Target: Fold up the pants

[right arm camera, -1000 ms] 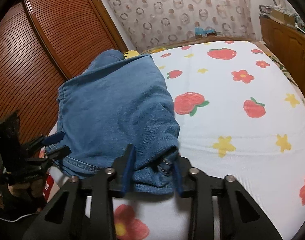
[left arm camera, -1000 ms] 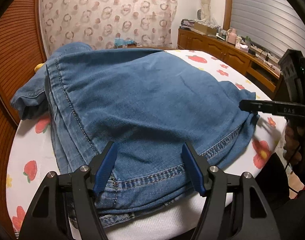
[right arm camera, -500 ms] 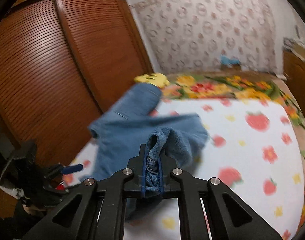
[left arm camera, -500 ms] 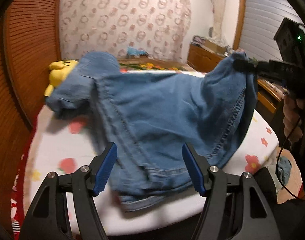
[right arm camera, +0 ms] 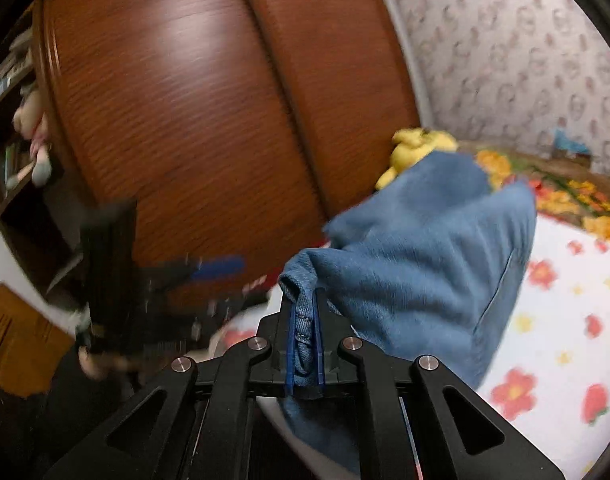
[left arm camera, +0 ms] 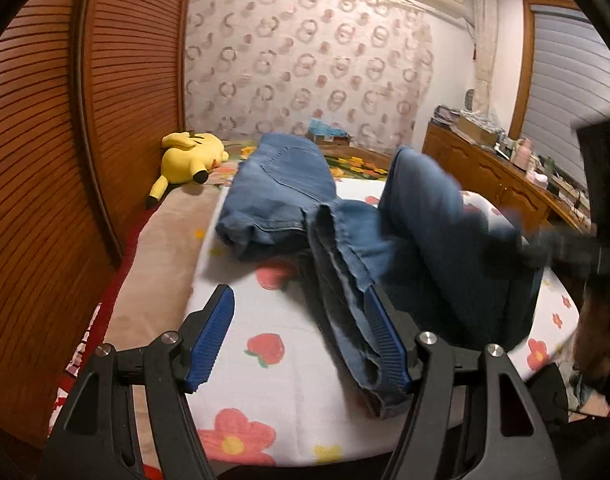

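Observation:
Blue denim pants (left arm camera: 345, 216) lie across the bed, partly lifted on the right side. My right gripper (right arm camera: 304, 344) is shut on a hem of the pants (right arm camera: 425, 264) and holds that edge up above the mattress; it shows blurred at the right of the left wrist view (left arm camera: 561, 252). My left gripper (left arm camera: 301, 340) is open and empty above the sheet, its right finger against a hanging fold of denim. It shows blurred in the right wrist view (right arm camera: 213, 268).
The bed (left arm camera: 265, 384) has a white sheet with strawberries and flowers. A yellow plush toy (left arm camera: 189, 156) lies at the far left by the brown wardrobe (left arm camera: 65, 160). A wooden dresser (left arm camera: 497, 176) with clutter stands at the right.
My right gripper shut on the pants hem, lifted it and swung it toward the left. The pants went from spread flat to raised and bunched. My left gripper stayed open and drew back.

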The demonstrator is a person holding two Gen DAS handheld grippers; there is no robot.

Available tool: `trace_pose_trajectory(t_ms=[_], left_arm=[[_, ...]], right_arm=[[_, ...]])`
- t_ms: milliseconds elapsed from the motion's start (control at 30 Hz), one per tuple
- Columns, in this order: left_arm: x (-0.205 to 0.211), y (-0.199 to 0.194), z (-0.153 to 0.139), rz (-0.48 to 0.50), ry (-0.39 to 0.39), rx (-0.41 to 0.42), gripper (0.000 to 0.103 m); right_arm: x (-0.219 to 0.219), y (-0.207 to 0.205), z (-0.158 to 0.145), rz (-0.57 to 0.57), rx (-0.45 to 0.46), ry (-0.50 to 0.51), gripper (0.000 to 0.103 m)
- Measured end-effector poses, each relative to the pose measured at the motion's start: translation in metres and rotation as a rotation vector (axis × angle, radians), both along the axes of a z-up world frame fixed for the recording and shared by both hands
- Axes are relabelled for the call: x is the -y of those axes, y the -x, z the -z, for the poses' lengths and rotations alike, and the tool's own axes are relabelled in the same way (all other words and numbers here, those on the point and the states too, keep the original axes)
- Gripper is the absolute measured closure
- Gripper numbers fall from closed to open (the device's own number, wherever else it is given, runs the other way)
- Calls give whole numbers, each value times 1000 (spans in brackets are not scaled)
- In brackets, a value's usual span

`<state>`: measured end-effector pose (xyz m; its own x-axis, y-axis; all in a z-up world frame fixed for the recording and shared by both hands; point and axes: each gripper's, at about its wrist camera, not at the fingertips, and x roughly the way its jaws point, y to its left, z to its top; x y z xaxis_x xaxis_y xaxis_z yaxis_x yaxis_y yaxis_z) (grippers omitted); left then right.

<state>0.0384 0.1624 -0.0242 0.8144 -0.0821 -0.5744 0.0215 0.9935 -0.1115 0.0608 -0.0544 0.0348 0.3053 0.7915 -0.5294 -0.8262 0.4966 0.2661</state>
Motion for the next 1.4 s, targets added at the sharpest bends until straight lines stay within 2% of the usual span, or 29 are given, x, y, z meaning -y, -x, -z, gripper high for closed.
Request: trace_pose_trajectory(t_ms=[100, 233, 367, 433, 567, 700, 733, 800, 1100, 1267, 1400], left_arm=[[1, -11, -5, 35, 22, 12, 35], [15, -24, -13, 75, -7, 26, 35], [32, -42, -14, 133, 0, 17, 35], [40, -53, -11, 161, 3, -6, 35], [59, -68, 5, 228, -8, -67, 35], [70, -71, 21, 227, -47, -118, 35], [70, -71, 23, 216, -54, -126, 35], [68, -71, 26, 209, -53, -135, 35], [65, -72, 29, 202, -58, -149, 35], [65, -73, 20, 206, -60, -116, 35], [70, -86, 1, 219, -55, -78, 36]], right_arm=[[-6, 4, 27, -19, -37, 48, 96], [-7, 10, 51, -20, -85, 98, 96], [5, 2, 54, -17, -101, 86, 95], [12, 7, 50, -13, -95, 93, 87], [20, 17, 45, -9, -75, 107, 79], [39, 23, 37, 11, -60, 104, 77], [42, 22, 35, 29, -52, 108, 71], [55, 26, 32, 59, -49, 117, 68], [84, 22, 13, 185, 6, 151, 68], [73, 8, 35, 232, 30, 173, 68], [64, 5, 56, 220, -22, 169, 68]])
